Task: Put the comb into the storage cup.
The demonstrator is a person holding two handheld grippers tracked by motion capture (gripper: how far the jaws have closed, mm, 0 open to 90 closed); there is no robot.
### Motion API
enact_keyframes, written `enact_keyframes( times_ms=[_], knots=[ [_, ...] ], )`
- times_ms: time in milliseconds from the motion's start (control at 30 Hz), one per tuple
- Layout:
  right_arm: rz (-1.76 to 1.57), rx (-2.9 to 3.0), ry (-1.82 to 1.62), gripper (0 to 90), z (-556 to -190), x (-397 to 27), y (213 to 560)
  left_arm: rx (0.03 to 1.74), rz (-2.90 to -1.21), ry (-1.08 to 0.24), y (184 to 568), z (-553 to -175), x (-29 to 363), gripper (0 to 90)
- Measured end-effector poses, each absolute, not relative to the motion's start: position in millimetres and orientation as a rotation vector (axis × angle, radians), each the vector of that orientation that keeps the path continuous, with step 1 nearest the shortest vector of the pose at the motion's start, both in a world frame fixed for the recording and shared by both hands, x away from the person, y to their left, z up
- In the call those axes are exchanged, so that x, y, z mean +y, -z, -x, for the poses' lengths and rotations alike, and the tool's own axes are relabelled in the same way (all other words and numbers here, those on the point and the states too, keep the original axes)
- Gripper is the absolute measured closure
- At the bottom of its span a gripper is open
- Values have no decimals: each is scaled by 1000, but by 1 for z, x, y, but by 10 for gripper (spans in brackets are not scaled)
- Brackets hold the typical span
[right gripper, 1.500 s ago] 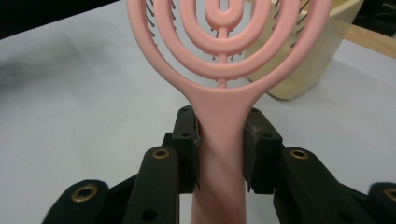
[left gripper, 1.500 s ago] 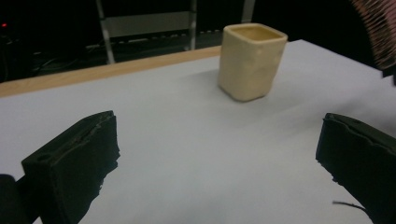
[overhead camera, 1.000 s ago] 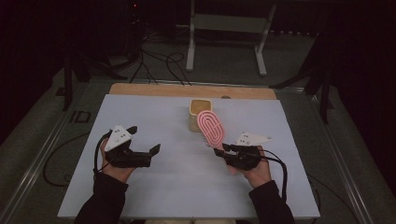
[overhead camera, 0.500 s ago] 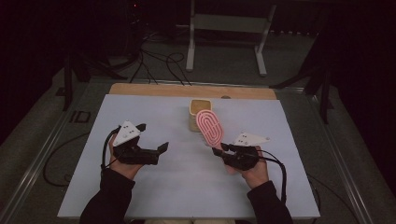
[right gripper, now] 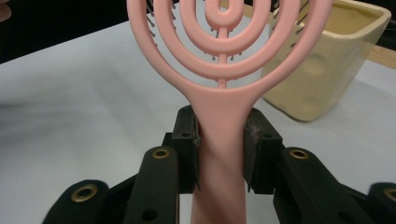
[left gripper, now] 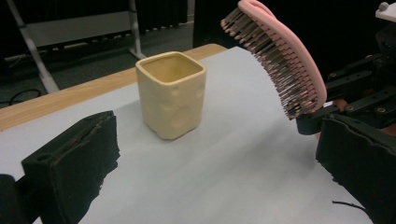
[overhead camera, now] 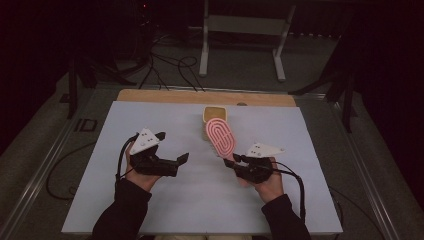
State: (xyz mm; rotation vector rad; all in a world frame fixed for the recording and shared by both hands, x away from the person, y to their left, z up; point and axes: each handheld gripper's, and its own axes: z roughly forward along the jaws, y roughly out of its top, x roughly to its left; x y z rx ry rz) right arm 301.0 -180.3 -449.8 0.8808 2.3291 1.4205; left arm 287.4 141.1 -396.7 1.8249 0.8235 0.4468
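Note:
A pink hairbrush [overhead camera: 221, 136] with a ringed open back is held by its handle [right gripper: 219, 154] in my right gripper [overhead camera: 232, 161], whose jaws are shut on it. Its head leans up over the table, bristles [left gripper: 275, 65] facing the left gripper. Just beyond the brush head stands a cream square cup [overhead camera: 215, 116], upright and empty as far as the left gripper view [left gripper: 171, 93] shows. My left gripper [overhead camera: 181, 161] hovers at the table's left, open, nothing between its pads [left gripper: 74, 163]. It points toward the cup and brush.
The white table sheet [overhead camera: 150, 210] lies over a wooden board whose far edge [overhead camera: 165, 96] shows. Beyond the table stand a metal frame [overhead camera: 240, 30] and floor cables [overhead camera: 165, 65]. Bare sheet lies between and in front of the two grippers.
My left gripper has shifted a little to the right, toward the table's middle. The right gripper and the hairbrush have stayed where they were.

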Motion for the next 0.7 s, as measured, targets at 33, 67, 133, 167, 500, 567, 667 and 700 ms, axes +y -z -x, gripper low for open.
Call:
enact_keyframes(
  times_ms=[33, 67, 133, 167, 500, 567, 667, 700],
  knots=[
    [-880, 2327, -1423, 698, -301, -180, 450, 819, -1827, -445, 397, -288, 140, 0],
    [-880, 2328, -1423, 698, -300, -179, 450, 819, -1827, -445, 396, -288, 139, 0],
    [-874, 2327, -1422, 698, -300, -178, 450, 815, -1828, -442, 396, -288, 139, 0],
    [-865, 2330, -1421, 699, -300, -177, 451, 816, -1824, -435, 396, -289, 137, 0],
    [-864, 2312, -1431, 698, -299, -173, 450, 795, -1842, -415, 396, -291, 117, 0],
    [-863, 2311, -1433, 699, -299, -173, 450, 791, -1842, -413, 396, -291, 115, 0],
    [-854, 2310, -1431, 699, -298, -169, 451, 791, -1849, -402, 397, -292, 109, 0],
    [-854, 2310, -1431, 699, -298, -169, 451, 791, -1849, -402, 397, -292, 109, 0]
  ],
)
